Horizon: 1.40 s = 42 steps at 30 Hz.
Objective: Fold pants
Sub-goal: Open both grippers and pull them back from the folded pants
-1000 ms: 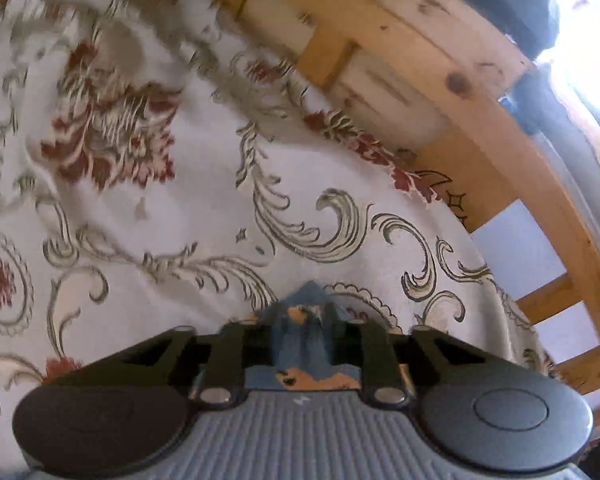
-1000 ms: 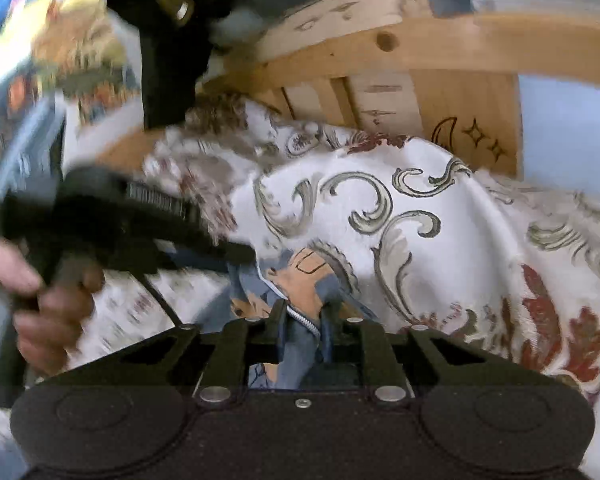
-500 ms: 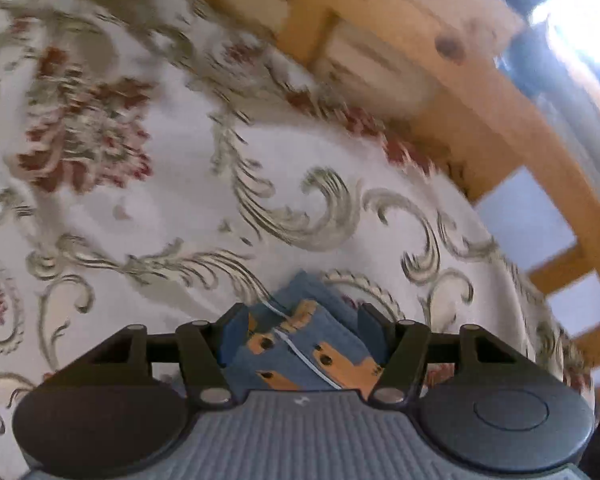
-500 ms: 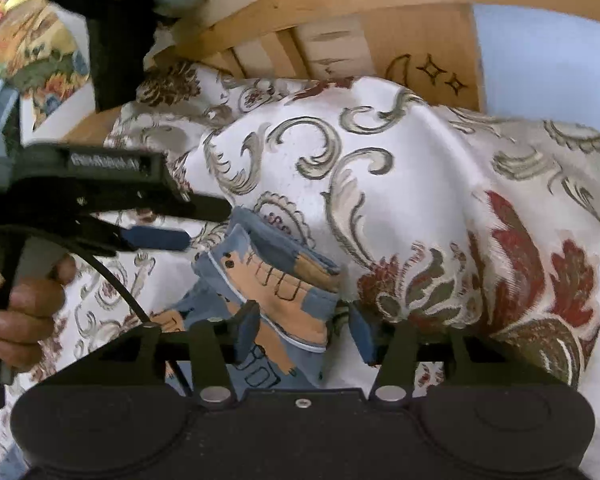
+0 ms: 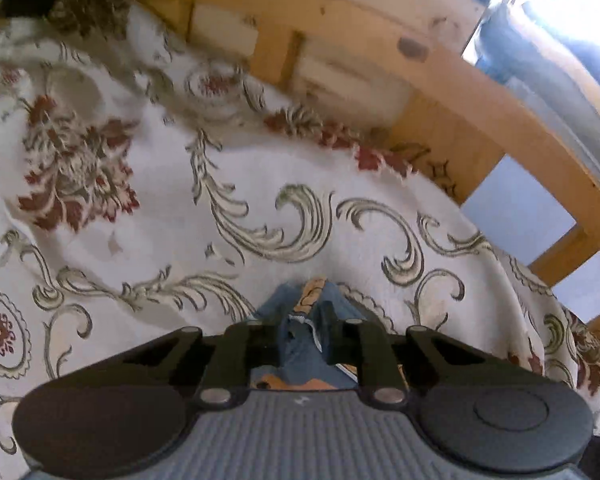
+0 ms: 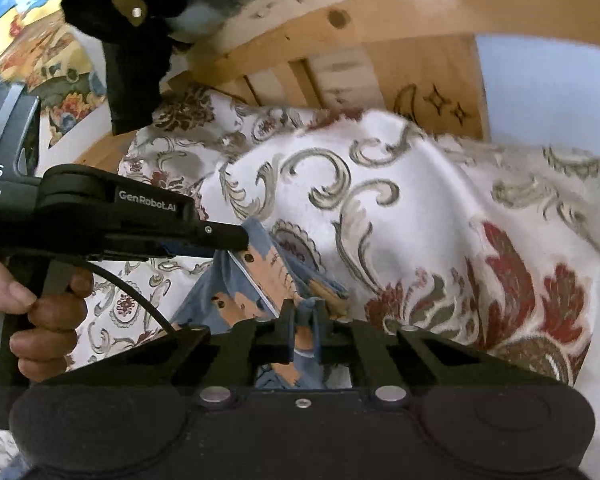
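Observation:
The pants [image 5: 314, 300] are small blue ones with orange patches, lying bunched on a white floral bedspread [image 5: 236, 184]. In the left wrist view my left gripper [image 5: 305, 330] is shut on a pinch of the blue cloth close in front of the camera. The right wrist view shows the pants [image 6: 260, 280] folded into a short stack, with my right gripper [image 6: 305, 320] shut on their near edge. There the left gripper [image 6: 228, 238] comes in from the left and nips the far-left corner, held by a person's hand [image 6: 48, 312].
A pale wooden bed rail with slats [image 5: 380, 52] curves behind the bedspread. One panel [image 6: 428, 100] carries a burnt moon and stars. A dark garment [image 6: 136, 40] hangs over the rail at the upper left. The bedspread drops off on the right.
One second ago both grippers were shut on the pants. Half a second ago both stood open over the folded cloth. Now both are shut on it again.

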{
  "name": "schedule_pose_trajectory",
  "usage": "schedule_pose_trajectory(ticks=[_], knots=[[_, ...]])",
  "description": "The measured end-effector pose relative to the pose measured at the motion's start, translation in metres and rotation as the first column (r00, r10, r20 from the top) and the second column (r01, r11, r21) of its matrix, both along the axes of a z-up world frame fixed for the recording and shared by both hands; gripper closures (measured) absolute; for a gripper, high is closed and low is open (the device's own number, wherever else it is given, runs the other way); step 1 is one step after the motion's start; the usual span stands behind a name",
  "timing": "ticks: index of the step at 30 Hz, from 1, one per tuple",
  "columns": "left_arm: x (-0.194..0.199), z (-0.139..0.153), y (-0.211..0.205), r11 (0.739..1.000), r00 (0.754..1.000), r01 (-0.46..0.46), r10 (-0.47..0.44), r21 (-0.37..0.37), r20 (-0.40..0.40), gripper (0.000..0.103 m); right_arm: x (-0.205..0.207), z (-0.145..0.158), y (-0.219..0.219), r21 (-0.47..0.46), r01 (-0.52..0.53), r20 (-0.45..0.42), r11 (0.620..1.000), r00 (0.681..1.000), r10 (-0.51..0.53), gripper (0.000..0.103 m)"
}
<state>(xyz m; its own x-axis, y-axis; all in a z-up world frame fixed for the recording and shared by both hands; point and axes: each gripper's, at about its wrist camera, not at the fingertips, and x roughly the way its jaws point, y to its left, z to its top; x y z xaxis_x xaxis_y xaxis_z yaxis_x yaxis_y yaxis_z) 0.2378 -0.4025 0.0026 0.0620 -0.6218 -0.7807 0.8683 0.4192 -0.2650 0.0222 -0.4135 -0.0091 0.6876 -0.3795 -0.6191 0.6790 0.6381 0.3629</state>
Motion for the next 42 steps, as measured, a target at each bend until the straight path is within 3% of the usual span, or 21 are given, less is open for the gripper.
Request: schedule_pose_trajectory(ticks=[3,5,6,8,9,10,11,12,16,19,22,25,27,29,33,35,36,37,38,40,42], knots=[[0.001,-0.009,-0.008,0.999,0.999,-0.032,0.032,0.011,0.033,0.082,0.008,-0.002,-0.001,-0.038,0.018,-0.043,0.999,0.999,-0.02,0.093],[0.004,-0.023,-0.014,0.996,0.997,-0.079,0.079,0.034,0.018,0.072,0.012,-0.007,-0.005,-0.047,0.043,-0.09,0.998,0.995,-0.047,0.084],[0.006,-0.027,-0.014,0.995,0.995,-0.095,0.095,0.028,0.002,0.072,0.011,-0.009,-0.007,-0.045,0.061,-0.099,0.997,0.993,-0.065,0.082],[0.011,-0.027,-0.007,0.989,0.989,-0.144,0.142,-0.031,-0.044,0.072,0.008,-0.009,-0.009,-0.05,0.071,-0.086,0.996,0.994,-0.075,0.078],[0.013,-0.024,-0.002,0.984,0.985,-0.166,0.163,-0.059,-0.057,0.069,0.005,-0.006,-0.008,-0.058,0.073,-0.074,0.996,0.994,-0.078,0.071],[0.015,-0.019,0.006,0.978,0.981,-0.189,0.185,-0.091,-0.057,0.062,0.002,-0.004,-0.008,-0.06,0.074,-0.051,0.995,0.996,-0.077,0.06],[0.016,-0.013,0.016,0.969,0.977,-0.212,0.208,-0.123,-0.045,0.048,-0.002,-0.001,-0.008,-0.062,0.075,-0.022,0.995,0.997,-0.077,0.054],[0.017,-0.006,0.027,0.96,0.972,-0.235,0.233,-0.152,-0.03,0.043,-0.006,0.003,-0.007,-0.074,0.076,0.004,0.994,0.997,-0.076,0.048],[0.016,0.014,0.086,0.932,0.957,-0.285,0.289,-0.223,-0.018,0.039,-0.011,0.015,0.001,-0.124,-0.02,0.086,0.992,0.996,0.031,0.051],[0.007,0.013,0.136,0.928,0.956,-0.291,0.292,-0.234,-0.03,0.039,0.004,0.016,0.011,-0.155,-0.196,0.07,0.968,0.976,0.209,0.053],[-0.007,0.001,0.186,0.927,0.948,-0.318,0.315,-0.201,-0.045,0.037,0.03,0.0,0.007,-0.045,-0.314,0.002,0.948,0.949,0.315,0.056],[-0.023,-0.025,0.238,0.922,0.931,-0.364,0.361,-0.135,-0.045,0.035,0.038,-0.016,-0.009,0.046,-0.265,-0.052,0.963,0.962,0.268,0.056],[-0.028,-0.047,0.271,0.908,0.91,-0.414,0.413,-0.069,-0.03,0.035,0.036,-0.021,-0.025,0.074,-0.19,-0.057,0.979,0.979,0.194,0.056],[-0.029,-0.068,0.307,0.875,0.874,-0.484,0.484,-0.005,-0.045,0.036,0.032,-0.026,-0.036,0.13,-0.161,-0.017,0.978,0.986,0.164,0.057],[-0.038,-0.076,0.367,0.848,0.845,-0.528,0.521,-0.038,-0.12,0.039,0.03,-0.027,-0.04,0.111,-0.163,-0.03,0.98,0.985,0.167,0.055],[-0.045,-0.068,0.388,0.836,0.83,-0.549,0.542,-0.019,-0.132,0.037,0.031,-0.023,-0.034,0.078,-0.188,-0.051,0.979,0.98,0.192,0.046],[-0.049,-0.062,0.398,0.822,0.817,-0.569,0.563,-0.015,-0.128,0.035,0.035,-0.02,-0.024,0.065,-0.206,-0.058,0.976,0.976,0.21,0.036],[-0.054,-0.055,0.405,0.808,0.805,-0.589,0.583,-0.028,-0.109,0.029,0.036,-0.017,-0.017,0.055,-0.239,-0.059,0.97,0.969,0.242,0.028],[-0.06,-0.045,0.413,0.789,0.792,-0.61,0.606,-0.07,-0.065,0.025,0.039,-0.014,-0.008,0.054,-0.284,-0.05,0.957,0.957,0.287,0.025],[-0.061,-0.032,0.417,0.768,0.771,-0.626,0.635,-0.131,0.039,0.022,0.042,-0.011,0.007,0.064,-0.395,-0.02,0.916,0.918,0.397,0.024],[-0.052,-0.022,0.409,0.753,0.732,-0.636,0.657,-0.168,0.179,0.022,0.048,-0.009,0.025,0.04,-0.488,-0.017,0.872,0.872,0.489,0.02]])
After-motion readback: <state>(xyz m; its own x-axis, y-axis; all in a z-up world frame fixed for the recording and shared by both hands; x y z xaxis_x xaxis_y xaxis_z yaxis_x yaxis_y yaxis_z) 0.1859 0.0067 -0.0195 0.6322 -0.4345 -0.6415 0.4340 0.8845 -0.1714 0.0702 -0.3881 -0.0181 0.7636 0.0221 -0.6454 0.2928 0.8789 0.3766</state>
